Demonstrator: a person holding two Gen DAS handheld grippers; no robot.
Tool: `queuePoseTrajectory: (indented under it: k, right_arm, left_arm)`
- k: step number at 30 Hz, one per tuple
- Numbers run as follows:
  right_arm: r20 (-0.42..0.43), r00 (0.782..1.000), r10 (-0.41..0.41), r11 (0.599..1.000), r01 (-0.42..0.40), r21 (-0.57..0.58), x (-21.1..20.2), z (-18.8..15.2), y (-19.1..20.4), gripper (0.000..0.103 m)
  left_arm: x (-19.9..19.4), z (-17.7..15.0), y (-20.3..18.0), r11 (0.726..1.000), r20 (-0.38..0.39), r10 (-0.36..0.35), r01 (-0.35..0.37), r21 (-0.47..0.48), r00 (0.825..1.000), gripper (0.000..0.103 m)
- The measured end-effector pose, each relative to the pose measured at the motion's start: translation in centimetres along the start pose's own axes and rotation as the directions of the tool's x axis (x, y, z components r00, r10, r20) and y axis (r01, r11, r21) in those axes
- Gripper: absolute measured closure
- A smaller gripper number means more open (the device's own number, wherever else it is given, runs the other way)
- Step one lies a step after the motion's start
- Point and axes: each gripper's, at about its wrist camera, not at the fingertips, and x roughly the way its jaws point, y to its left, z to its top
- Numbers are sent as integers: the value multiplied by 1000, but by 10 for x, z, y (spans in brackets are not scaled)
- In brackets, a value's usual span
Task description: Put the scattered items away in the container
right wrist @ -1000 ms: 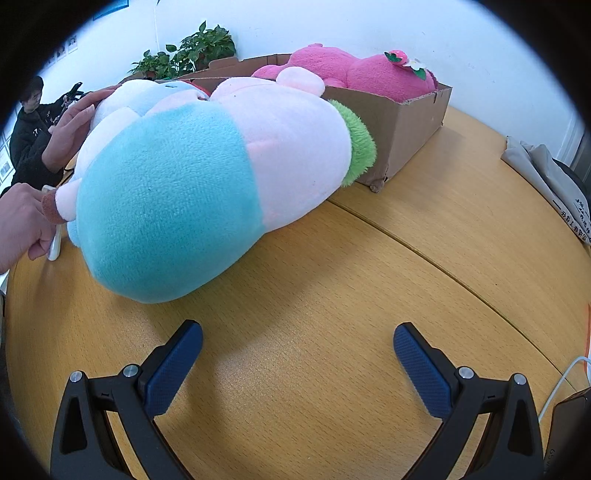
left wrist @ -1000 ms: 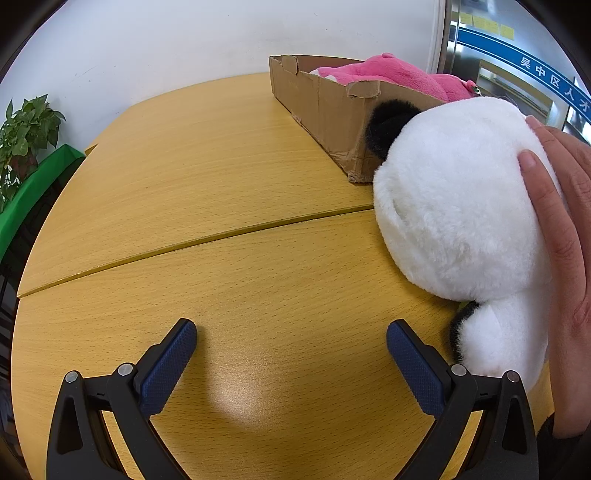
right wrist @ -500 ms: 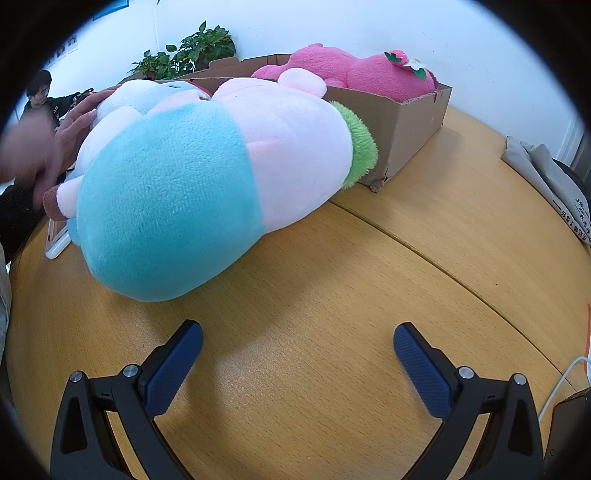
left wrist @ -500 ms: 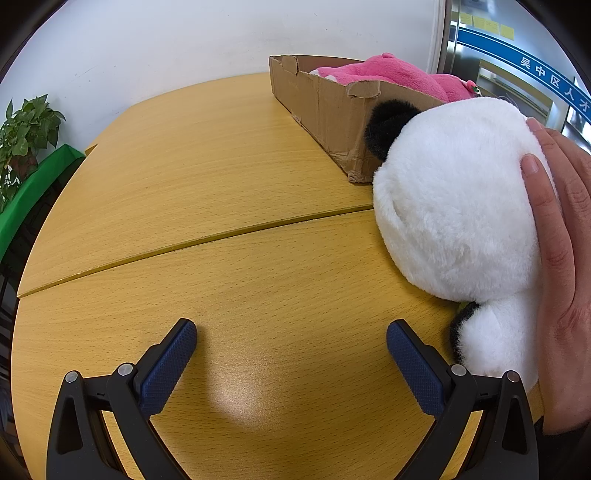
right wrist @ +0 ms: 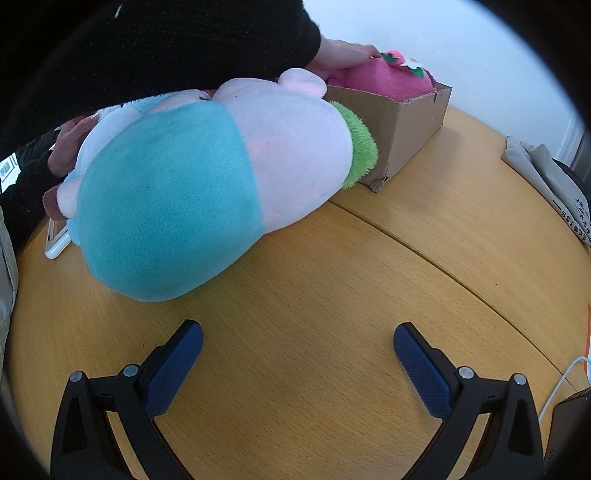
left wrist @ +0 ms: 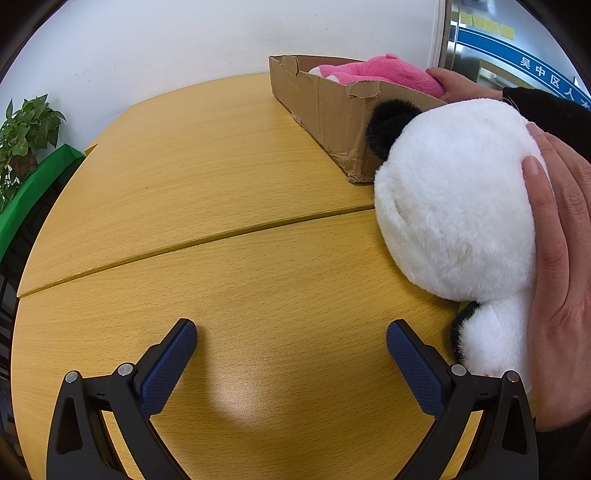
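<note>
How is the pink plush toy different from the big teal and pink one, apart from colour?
The pink plush toy lies inside the cardboard box; the teal and pink plush lies outside it on the table, its green-tufted end against the box. The pink plush toy is one colour with a small flower; the teal and pink plush is in colour blocks. The pink one looks smaller, though it is farther off. Both are soft toys, each with a hand on it.

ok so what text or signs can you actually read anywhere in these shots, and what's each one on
"吴中区人", white characters, cut off at the frame edge: on the blue sign band behind the cardboard box, left wrist view.
Black print on the grey-white bag at the table's right edge, right wrist view: too blurred to read.
Yellow sticky notes above the sign: too small to read.
</note>
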Motion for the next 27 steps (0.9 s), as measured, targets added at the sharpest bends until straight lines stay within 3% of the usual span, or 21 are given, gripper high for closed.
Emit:
queuePoseTrajectory:
  k: [27]
  right_arm:
    - [-1,1000,0,1000,0,0,1,0,-1,0]
  left_arm:
    - [-5,-4,-4,1000,0,0,0,0,1000,0]
